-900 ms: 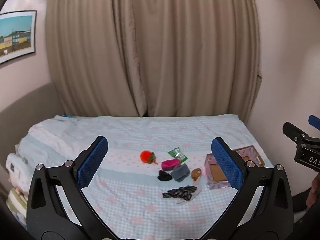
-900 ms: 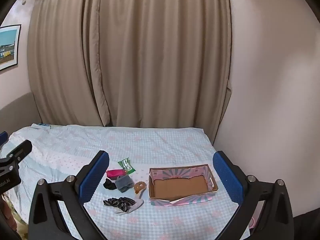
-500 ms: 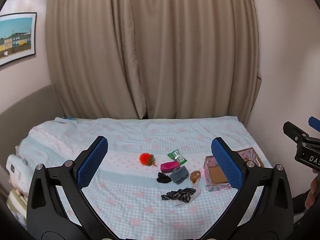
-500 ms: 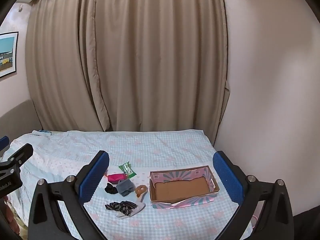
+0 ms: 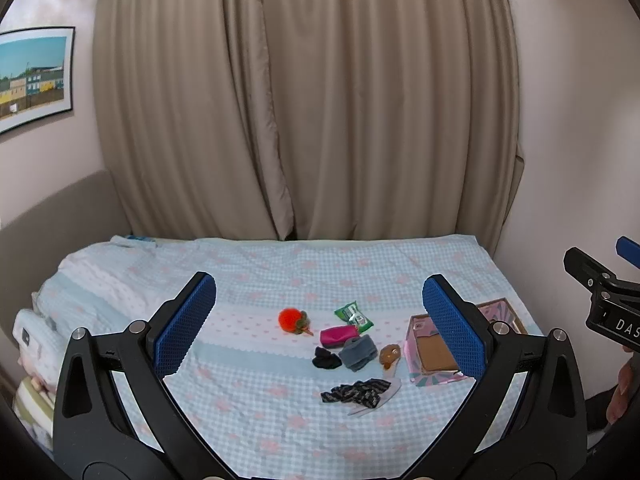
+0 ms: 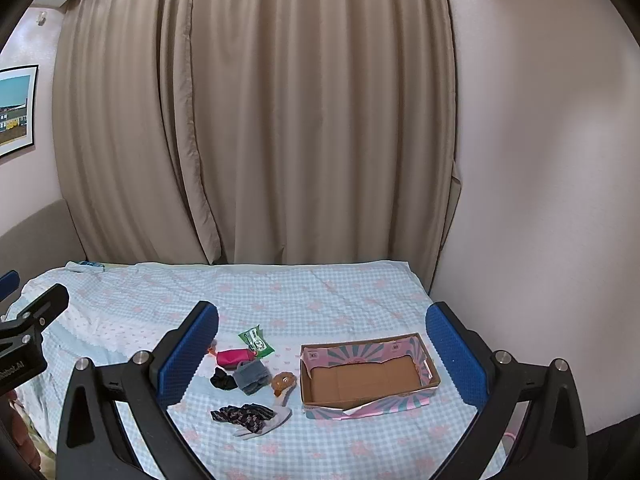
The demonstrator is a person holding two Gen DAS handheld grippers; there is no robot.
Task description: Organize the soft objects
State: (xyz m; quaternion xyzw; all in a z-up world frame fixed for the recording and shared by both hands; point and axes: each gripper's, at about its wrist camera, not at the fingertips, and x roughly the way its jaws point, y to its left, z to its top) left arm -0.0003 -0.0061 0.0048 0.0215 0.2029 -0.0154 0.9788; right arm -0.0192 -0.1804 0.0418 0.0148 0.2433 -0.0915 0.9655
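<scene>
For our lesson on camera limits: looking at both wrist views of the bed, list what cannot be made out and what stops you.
- Orange plush: right wrist view, hidden behind the right gripper's left finger.
- Box: left wrist view, partly covered by the left gripper's right finger.
- Green packet: print too small in both views.
- Dark patterned cloth: kind of item unclear.

**Both grippers pull back and tilt up from the bed**

Since the earlier frames, the left gripper has drawn away: the orange plush and pink pouch now sit lower and smaller between its wide-spread fingers. The right gripper has risen likewise, so the cardboard box and patterned cloth lie lower in its gap, more curtain above.
</scene>
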